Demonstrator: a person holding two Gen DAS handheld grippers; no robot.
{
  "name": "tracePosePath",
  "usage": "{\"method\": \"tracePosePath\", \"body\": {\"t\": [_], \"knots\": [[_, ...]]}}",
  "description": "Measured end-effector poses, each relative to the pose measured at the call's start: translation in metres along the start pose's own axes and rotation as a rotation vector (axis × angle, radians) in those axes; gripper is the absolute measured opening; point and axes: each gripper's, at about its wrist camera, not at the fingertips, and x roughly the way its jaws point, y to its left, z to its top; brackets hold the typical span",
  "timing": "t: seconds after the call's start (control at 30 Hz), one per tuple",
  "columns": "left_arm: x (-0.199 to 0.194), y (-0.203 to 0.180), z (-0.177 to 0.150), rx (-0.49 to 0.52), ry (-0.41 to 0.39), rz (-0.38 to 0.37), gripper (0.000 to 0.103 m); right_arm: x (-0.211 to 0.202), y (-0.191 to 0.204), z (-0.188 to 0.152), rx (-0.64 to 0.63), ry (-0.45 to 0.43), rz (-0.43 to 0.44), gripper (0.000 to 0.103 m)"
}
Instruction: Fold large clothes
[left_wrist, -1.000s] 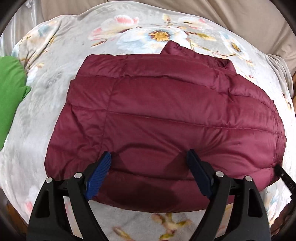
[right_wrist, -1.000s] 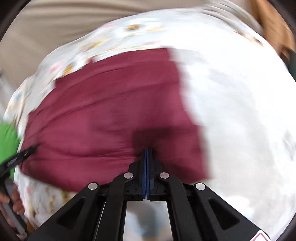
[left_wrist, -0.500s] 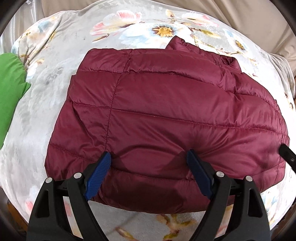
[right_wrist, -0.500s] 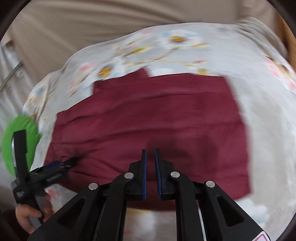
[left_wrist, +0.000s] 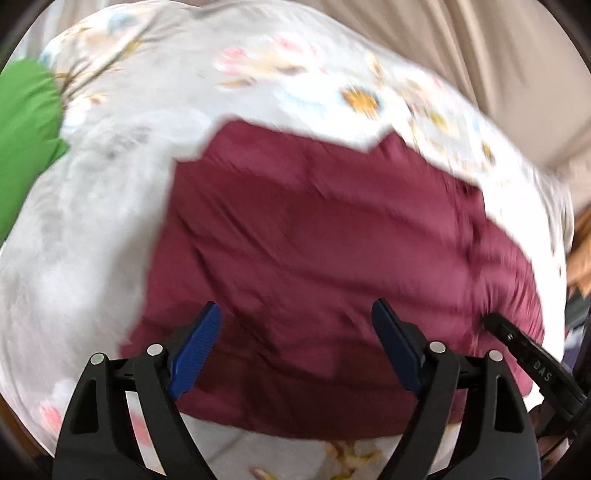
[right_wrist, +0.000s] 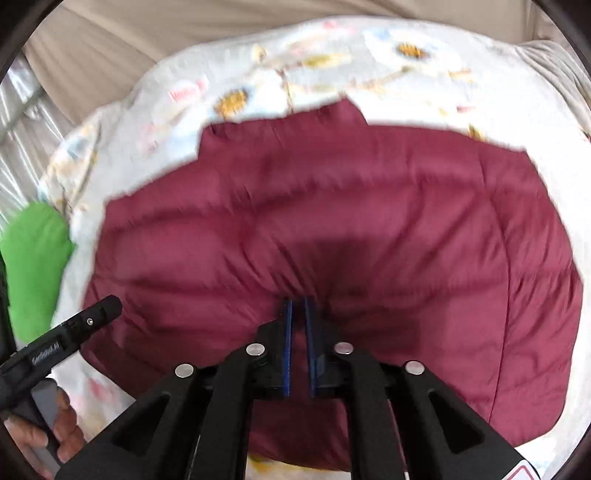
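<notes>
A dark maroon quilted puffer jacket (left_wrist: 332, 240) lies folded into a broad, roughly rectangular bundle on a pale floral bedsheet (left_wrist: 110, 206) that covers a bed. A small tab of collar sticks up at its far edge. A bright green cloth (left_wrist: 26, 140) sits on the sheet to the left of the jacket, apart from it, and beige fabric (right_wrist: 184, 33) hangs behind the bed.

The left tool (left_wrist: 295, 347) hangs over the near edge of the jacket with its blue-padded fingers (left_wrist: 195, 350) spread wide and nothing between them; whether the tips touch the fabric cannot be told through the blur. In the right wrist view it shows at the lower left, held by a bare hand (right_wrist: 48, 439).

The right tool (right_wrist: 298, 332) is over the near middle of the jacket. Its two blue pads stand almost together with a thin gap between them, and no cloth shows in that gap, so it grips nothing. In the left wrist view its black tip (left_wrist: 495, 323) meets the puckered right side of the jacket.

Both views are smeared by motion.
</notes>
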Motion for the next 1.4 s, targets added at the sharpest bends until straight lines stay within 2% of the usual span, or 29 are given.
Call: {"method": "tracePosePath", "body": {"t": [0.1,0.23,0.37,0.43,0.53,0.63,0.7,0.77,0.87,0.97,1.07,1.13,1.27,1.4], "knots": [[-0.001,0.021,0.02,-0.042,-0.022,0.024,0.081,0.01,0.008,0.028,0.017,-0.013,0.035,0.01],[0.012,0.048,0.037,-0.099,-0.02,0.056,0.081,0.042,0.02,0.055,-0.002,0.002,0.019,0.01],[0.024,0.067,0.042,-0.154,0.016,0.035,0.083,0.079,0.02,0.066,0.023,0.054,0.015,0.007],[0.032,0.078,0.043,-0.194,0.036,0.013,0.085,0.094,0.021,0.069,0.026,0.064,0.017,0.001],[0.041,0.088,0.04,-0.252,0.064,-0.028,0.086,0.101,0.026,0.071,0.014,0.06,0.017,0.001],[0.048,0.087,0.037,-0.259,0.082,-0.035,0.086,0.104,0.029,0.075,-0.007,0.06,0.015,0.0],[0.047,0.083,0.038,-0.25,0.08,-0.023,0.086,0.095,0.024,0.078,0.035,0.052,0.036,0.0],[0.041,0.077,0.04,-0.226,0.061,-0.004,0.086,0.08,0.021,0.077,0.071,0.027,0.074,0.009],[0.026,0.059,0.046,-0.153,0.002,0.036,0.086,0.056,0.019,0.066,0.087,0.0,0.103,0.009],[0.019,0.034,0.057,-0.075,-0.037,0.011,0.086,0.045,0.017,0.057,0.081,0.0,0.106,0.01],[0.041,0.008,0.067,0.002,0.002,-0.02,0.087,0.061,0.009,0.058,0.076,0.049,0.071,0.01],[0.066,-0.004,0.07,0.06,0.014,0.037,0.088,0.073,0.003,0.063,0.086,0.053,0.055,0.0],[0.095,-0.011,0.079,0.144,-0.032,0.109,0.095,0.088,-0.005,0.082,0.109,0.016,0.038,0.0],[0.107,-0.01,0.085,0.136,-0.039,0.13,0.098,0.104,-0.009,0.087,0.129,0.025,0.058,0.0]]}}
